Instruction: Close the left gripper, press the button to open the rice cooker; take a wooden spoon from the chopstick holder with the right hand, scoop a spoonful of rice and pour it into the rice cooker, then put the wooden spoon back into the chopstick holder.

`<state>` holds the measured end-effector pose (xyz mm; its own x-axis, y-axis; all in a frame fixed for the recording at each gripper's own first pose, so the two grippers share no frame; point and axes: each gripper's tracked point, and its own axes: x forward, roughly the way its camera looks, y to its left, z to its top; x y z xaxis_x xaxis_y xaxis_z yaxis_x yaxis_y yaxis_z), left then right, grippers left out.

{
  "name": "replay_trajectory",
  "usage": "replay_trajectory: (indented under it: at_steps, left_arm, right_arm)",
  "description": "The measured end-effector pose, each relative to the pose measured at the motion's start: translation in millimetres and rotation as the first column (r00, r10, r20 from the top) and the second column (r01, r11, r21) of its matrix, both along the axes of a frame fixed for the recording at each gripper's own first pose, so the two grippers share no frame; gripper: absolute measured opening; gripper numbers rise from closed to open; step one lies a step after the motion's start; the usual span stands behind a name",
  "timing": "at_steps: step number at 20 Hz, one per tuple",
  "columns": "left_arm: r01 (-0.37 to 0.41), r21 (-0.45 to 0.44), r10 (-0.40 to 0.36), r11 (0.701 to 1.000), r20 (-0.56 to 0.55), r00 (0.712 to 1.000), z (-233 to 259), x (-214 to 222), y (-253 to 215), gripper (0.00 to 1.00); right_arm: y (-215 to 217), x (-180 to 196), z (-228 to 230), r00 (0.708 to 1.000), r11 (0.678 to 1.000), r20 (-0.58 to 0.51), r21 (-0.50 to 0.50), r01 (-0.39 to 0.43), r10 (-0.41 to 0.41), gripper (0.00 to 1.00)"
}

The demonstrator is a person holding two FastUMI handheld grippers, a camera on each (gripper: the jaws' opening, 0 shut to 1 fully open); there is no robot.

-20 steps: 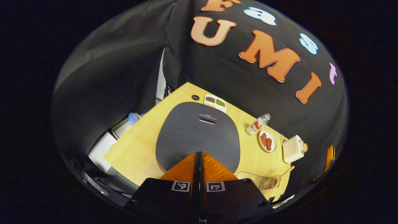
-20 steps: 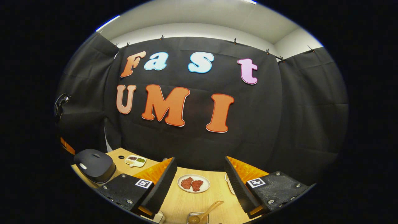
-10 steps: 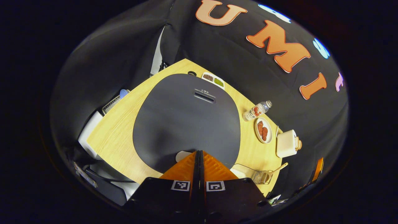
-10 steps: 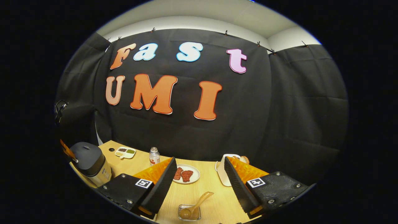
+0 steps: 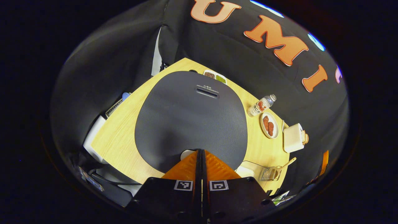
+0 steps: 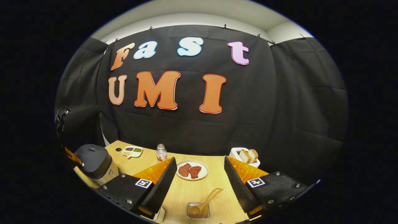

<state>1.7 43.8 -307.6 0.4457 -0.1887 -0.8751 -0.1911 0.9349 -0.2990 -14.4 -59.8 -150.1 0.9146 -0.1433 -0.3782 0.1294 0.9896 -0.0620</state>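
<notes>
The left gripper (image 5: 200,152), fingers pressed together, hovered at the button (image 5: 187,153) on the closed cooker (image 5: 191,115). The right gripper (image 6: 200,174) gaped empty above the spoon (image 6: 205,203) in its holder (image 6: 198,214).

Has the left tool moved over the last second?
Yes. The left tool dropped toward the cooker: its lid now looks larger and the button shows at the tips.

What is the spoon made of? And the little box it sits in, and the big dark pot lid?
The spoon looks like pale, smooth wood: tan with a soft sheen. Its holder seems to be clear plastic or glass, since the table shows through its walls. The rice cooker lid looks like matte dark grey plastic with a fine dotted texture, though that is a guess from its look.
</notes>
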Motion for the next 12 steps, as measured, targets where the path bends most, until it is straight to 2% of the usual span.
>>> replay_trajectory:
  at_steps: [4, 6, 8, 10, 12]
  left_arm:
    - [-0.016, 0.098, 0.002, 0.995, 0.145, 0.989, 20.8, 1.8, 1.1, 0.06]
    - [-0.037, 0.122, 0.005, 0.992, 0.256, 0.967, 44.2, 13.2, -0.3, 0.06]
    - [-0.073, 0.151, 0.006, 0.986, 0.403, 0.915, 85.5, 34.4, 3.7, 0.06]
    - [-0.102, 0.201, -0.021, 0.974, 0.532, 0.846, 126.3, 47.5, 9.5, 0.02]
    - [-0.137, 0.248, -0.050, 0.959, 0.623, 0.781, 159.3, 54.3, 12.7, 0.06]
  right_arm:
    - [-0.8, 6.6, 1.5, 1.000, 1.000, -0.009, -0.001, -0.023, 0.023, 0.95]
    - [-2.4, 6.8, 1.0, 1.000, 1.000, -0.013, 0.007, -0.025, 0.026, 0.95]
    - [-4.1, 6.8, -2.0, 0.999, 1.000, -0.019, 0.005, -0.030, 0.030, 0.95]
    - [-8.1, 3.7, -6.6, 0.999, 0.999, -0.030, 0.005, -0.031, 0.032, 0.95]
    - [-9.1, 1.9, -12.5, 0.998, 0.999, -0.045, 0.014, -0.037, 0.038, 0.95]
